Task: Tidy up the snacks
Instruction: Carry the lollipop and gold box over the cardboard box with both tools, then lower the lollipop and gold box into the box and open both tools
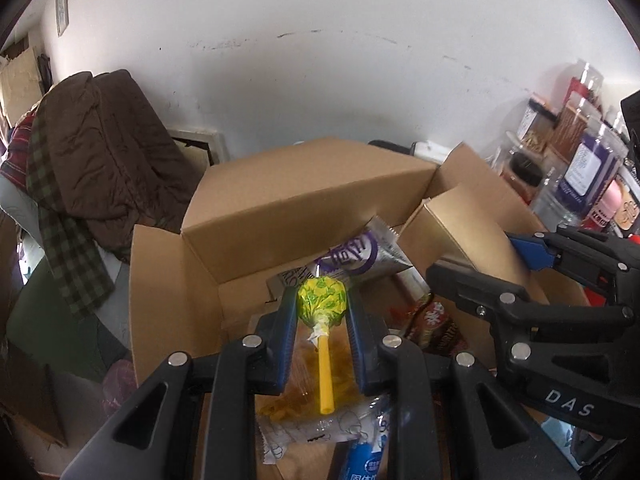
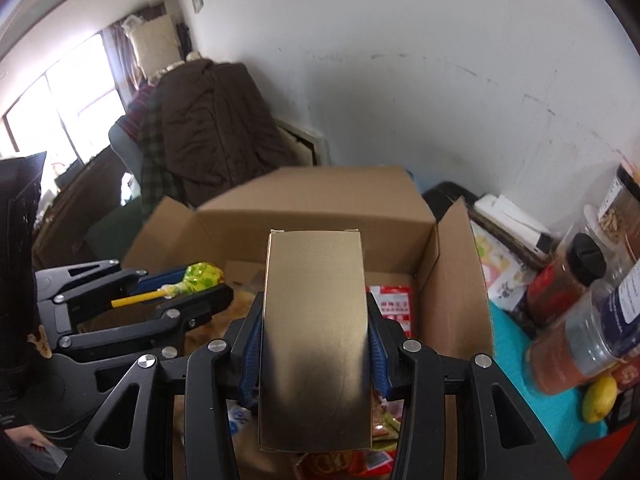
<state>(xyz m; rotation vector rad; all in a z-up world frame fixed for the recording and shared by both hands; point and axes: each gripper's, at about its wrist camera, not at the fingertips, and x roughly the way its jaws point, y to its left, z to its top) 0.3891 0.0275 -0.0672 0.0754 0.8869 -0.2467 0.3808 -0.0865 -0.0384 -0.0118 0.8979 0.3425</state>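
Note:
My left gripper [image 1: 321,300] is shut on a lollipop [image 1: 320,300] with a yellow-green wrapper and yellow stick, held above the open cardboard box [image 1: 288,204]. My right gripper [image 2: 316,320] is shut on a gold rectangular box [image 2: 316,320], also over the cardboard box [image 2: 320,200]. The gold box [image 1: 460,232] and right gripper [image 1: 532,256] show at the right of the left wrist view. The lollipop [image 2: 200,276] and left gripper [image 2: 180,284] show at the left of the right wrist view. Snack packets lie inside the box: a purple-and-silver packet [image 1: 360,256], a red one [image 2: 394,300].
Spice jars and bottles [image 2: 572,320] stand on a teal mat [image 2: 516,360] to the right of the box, with a yellow lemon [image 2: 598,398]. A chair draped with a brown coat [image 2: 216,128] stands behind the box to the left. A white wall rises behind.

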